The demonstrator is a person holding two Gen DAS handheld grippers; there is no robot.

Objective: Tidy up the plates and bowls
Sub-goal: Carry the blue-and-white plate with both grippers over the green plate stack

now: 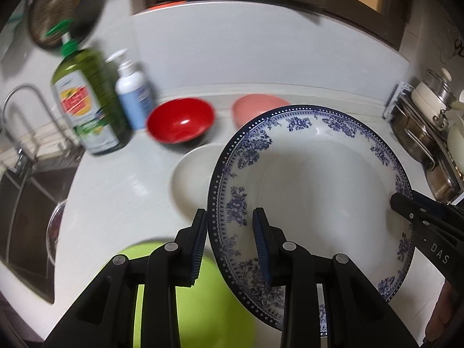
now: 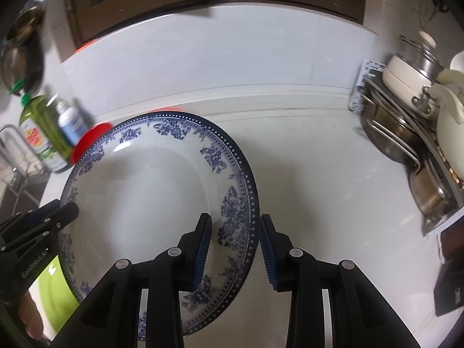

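Observation:
A blue-and-white floral plate [image 1: 313,179] is held above the counter between both grippers. My left gripper [image 1: 230,240] straddles its left rim, jaws apart by a small gap. My right gripper [image 2: 235,249] straddles its right rim [image 2: 246,203], jaws also apart. A red bowl [image 1: 179,123], a pink bowl [image 1: 255,107], a white plate [image 1: 190,179] and a green plate [image 1: 208,295] lie on the counter behind and under the floral plate. The right gripper's fingers [image 1: 417,217] show at the plate's far rim in the left wrist view.
A green bottle [image 1: 87,101] and a white pump bottle [image 1: 133,92] stand at the left by the sink [image 1: 26,203]. A rack of steel pots and lids [image 2: 406,133] stands at the right. White counter [image 2: 333,188] lies to the right of the plate.

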